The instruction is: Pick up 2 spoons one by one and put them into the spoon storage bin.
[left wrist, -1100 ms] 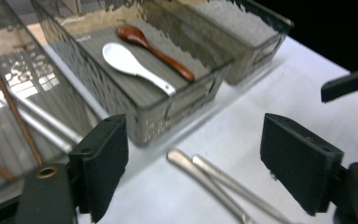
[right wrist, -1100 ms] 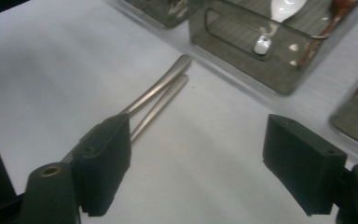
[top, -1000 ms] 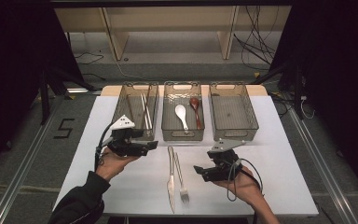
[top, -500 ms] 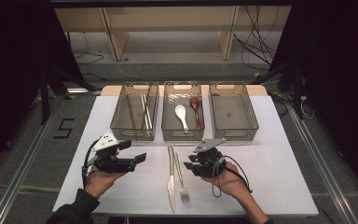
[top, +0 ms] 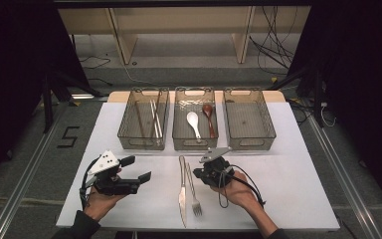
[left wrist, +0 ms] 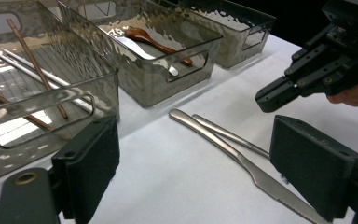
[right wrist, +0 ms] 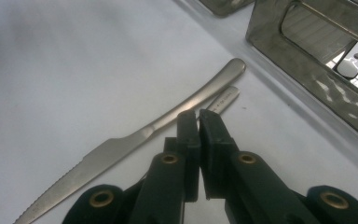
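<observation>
While the fork point(top: 194, 191) lies beside the knife point(top: 182, 191) on the bench point(top: 288, 189), high view: right tool point(top: 205, 174) poised over its handle | left gripper view: left tool point(left wrist: 193, 172) gaping, empty | right gripper view: jaws together on fork handle; lift level, clear of knife

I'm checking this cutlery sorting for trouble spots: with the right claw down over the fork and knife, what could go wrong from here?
1. The right claw, which has just been closing, looks shut over the fork; whether it grips the handle is unclear, so it may lift away with nothing.
2. The knife lies right against the fork, so a pull could drag or nudge it.
3. The left claw stands open close by, so the two could bump.
</observation>
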Available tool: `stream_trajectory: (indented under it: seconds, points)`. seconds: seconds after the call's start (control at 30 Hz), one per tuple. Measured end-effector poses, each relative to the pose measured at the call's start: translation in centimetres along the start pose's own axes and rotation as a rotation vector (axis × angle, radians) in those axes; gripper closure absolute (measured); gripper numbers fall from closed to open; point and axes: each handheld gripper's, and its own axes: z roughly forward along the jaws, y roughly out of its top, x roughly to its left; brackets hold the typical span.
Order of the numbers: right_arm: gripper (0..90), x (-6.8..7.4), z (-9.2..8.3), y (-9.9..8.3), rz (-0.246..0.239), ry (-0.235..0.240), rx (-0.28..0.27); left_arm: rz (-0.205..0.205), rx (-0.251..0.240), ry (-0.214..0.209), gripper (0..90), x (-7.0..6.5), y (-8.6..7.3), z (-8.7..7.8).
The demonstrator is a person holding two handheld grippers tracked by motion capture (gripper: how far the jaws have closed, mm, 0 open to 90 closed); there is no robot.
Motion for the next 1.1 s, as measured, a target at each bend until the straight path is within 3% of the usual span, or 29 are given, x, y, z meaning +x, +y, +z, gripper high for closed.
stream_trajectory:
  seconds: [0.13,0.27,0.53,0.83,1.1]
  points:
    - [90.0,0.0,0.3,0.0,-0.003,0.003,0.005,-0.002,0.009,0.004,15.8,0.1,-0.3,0.1]
    - [90.0,0.1,0.8,0.1,-0.006,0.010,0.015,0.015,0.023,0.040,15.8,0.2,-0.8,0.0]
    - [90.0,0.4,1.6,0.1,-0.033,0.041,0.031,-0.011,0.007,0.032,15.8,0.6,-1.1,-0.1]
    - [90.0,0.7,2.9,0.2,-0.055,0.055,0.062,0.013,0.020,0.022,15.9,0.1,-1.4,0.4]
    - [90.0,0.9,3.9,0.2,-0.082,0.044,0.101,0.004,0.020,0.021,15.9,0.1,-1.5,0.6]
